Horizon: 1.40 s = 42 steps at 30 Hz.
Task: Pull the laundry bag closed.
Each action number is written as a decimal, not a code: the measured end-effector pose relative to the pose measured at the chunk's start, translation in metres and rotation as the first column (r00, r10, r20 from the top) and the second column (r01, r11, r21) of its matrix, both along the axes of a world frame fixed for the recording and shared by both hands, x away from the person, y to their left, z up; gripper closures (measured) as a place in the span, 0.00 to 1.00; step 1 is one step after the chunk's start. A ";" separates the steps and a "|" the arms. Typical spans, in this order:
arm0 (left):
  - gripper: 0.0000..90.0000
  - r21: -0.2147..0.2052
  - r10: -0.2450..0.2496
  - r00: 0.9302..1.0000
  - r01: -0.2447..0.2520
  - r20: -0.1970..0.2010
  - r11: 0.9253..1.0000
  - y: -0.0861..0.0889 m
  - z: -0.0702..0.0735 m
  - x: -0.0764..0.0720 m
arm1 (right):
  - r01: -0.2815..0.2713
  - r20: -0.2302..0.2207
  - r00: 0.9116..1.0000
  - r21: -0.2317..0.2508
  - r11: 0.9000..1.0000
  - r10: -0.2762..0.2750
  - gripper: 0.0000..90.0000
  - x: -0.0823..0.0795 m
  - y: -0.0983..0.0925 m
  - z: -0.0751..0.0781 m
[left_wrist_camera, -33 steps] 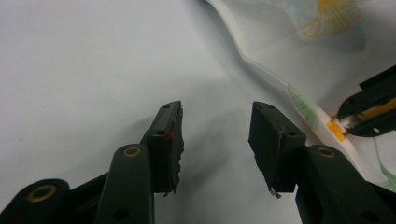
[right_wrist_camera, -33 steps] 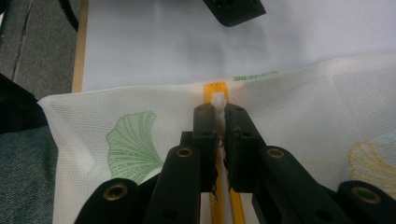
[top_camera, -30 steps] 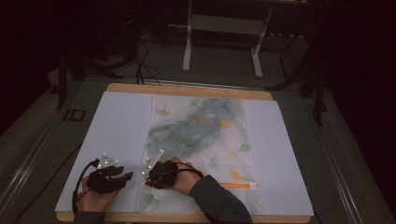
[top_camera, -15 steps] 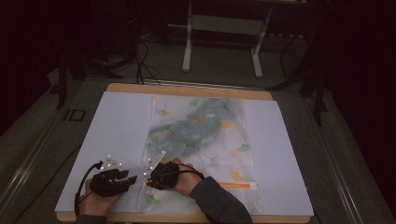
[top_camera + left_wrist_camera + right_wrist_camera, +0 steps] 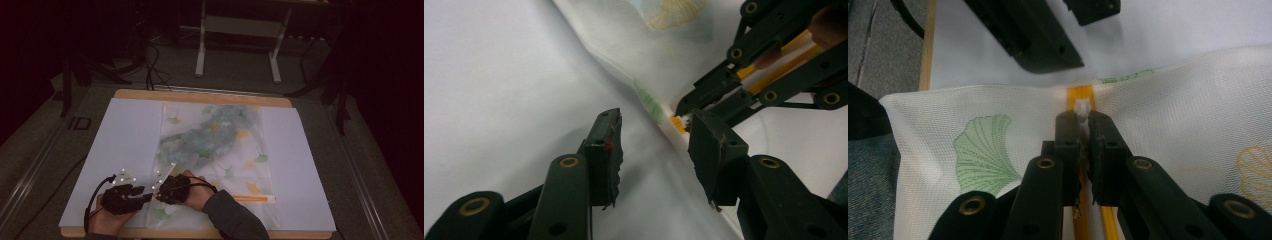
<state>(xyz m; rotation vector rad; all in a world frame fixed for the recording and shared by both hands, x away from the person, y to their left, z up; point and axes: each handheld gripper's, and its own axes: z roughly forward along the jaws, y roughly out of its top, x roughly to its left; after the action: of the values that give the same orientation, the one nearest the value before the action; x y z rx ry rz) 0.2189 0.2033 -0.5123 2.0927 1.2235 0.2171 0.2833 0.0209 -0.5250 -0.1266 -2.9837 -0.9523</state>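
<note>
Right hand-held gripper (image 5: pixel 1084 131) low over the mesh bag (image 5: pixel 1198 115), clamped on its white zipper pull (image 5: pixel 1082 107); left hand-held gripper (image 5: pixel 654 145) agape alongside.

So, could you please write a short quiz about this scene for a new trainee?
1. True or false: the right gripper is shut on the white zipper pull of the mesh bag.
2. How do the jaws of the left gripper stand? A) apart, with nothing between them B) closed on the bag's edge C) closed on a pen
3. Fill in: the zipper tape is ____ in colour.

Key: 1 true. 2 A; they hover over the white table cover beside the bag's edge. 3 yellow-orange.
</note>
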 end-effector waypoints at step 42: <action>0.93 -0.084 -0.132 0.985 0.123 -0.111 0.989 -0.014 -0.021 0.013 | -0.020 0.069 0.997 0.013 1.000 0.019 0.93 -0.003 -0.005 0.018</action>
<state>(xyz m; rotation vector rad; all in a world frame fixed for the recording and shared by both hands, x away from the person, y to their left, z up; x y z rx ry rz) 0.2317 0.1897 -0.5332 2.1321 1.1407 -0.0109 0.2806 0.0154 -0.5069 -0.0661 -3.0341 -0.9958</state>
